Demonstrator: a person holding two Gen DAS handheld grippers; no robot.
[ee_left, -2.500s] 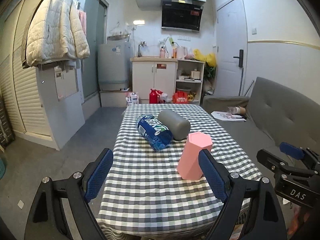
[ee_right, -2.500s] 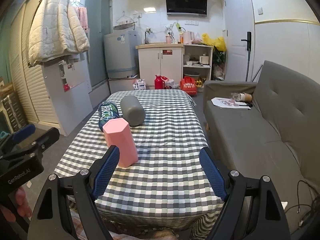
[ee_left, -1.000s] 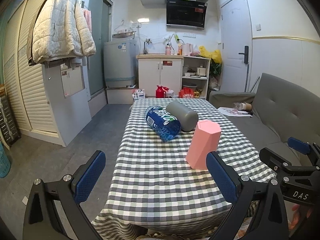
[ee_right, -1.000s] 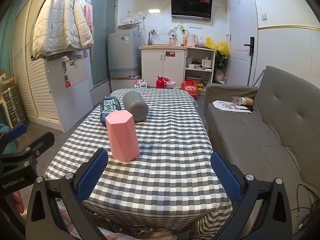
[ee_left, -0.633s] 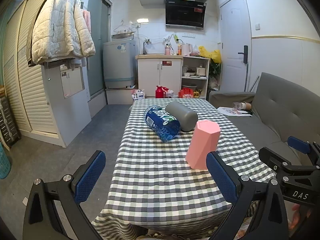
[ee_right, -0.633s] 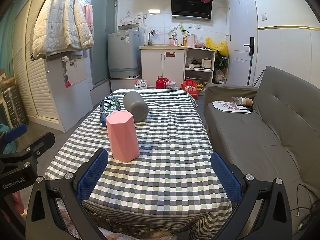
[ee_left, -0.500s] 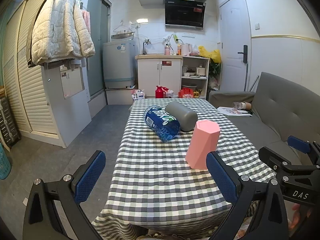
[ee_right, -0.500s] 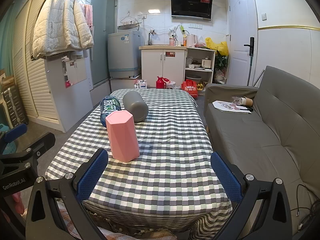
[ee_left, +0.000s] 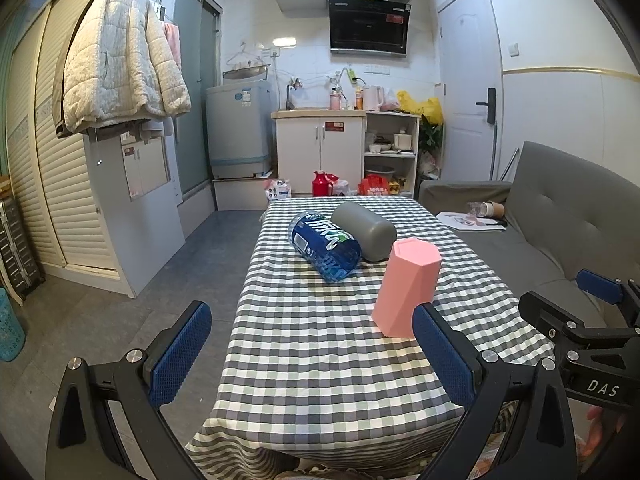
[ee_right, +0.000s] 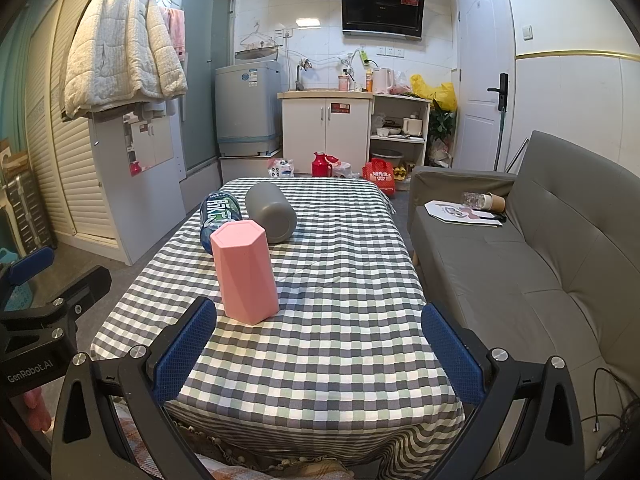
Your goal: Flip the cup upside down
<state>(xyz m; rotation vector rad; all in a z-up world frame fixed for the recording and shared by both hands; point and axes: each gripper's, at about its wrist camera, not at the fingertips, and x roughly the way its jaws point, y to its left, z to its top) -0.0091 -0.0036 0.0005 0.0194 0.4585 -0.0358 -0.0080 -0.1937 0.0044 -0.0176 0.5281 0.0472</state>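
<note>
A pink hexagonal cup (ee_left: pixel 406 286) stands on the checked tablecloth (ee_left: pixel 320 360), closed end up; it also shows in the right wrist view (ee_right: pixel 245 270). My left gripper (ee_left: pixel 312 354) is open and empty, held back over the table's near edge, the cup just beyond its right finger. My right gripper (ee_right: pixel 316 350) is open and empty at the near edge, the cup beyond its left finger. Each gripper shows at the edge of the other's view.
A blue-labelled water bottle (ee_left: pixel 324 246) and a grey cylinder (ee_left: pixel 364 230) lie on their sides behind the cup. A grey sofa (ee_right: pixel 520 264) runs along the table's right side. Kitchen cabinets (ee_right: pixel 326 132) stand at the back.
Both grippers pulled back from the cup and opened wider between 2.5 s and 1 s ago. Since then nothing has visibly moved.
</note>
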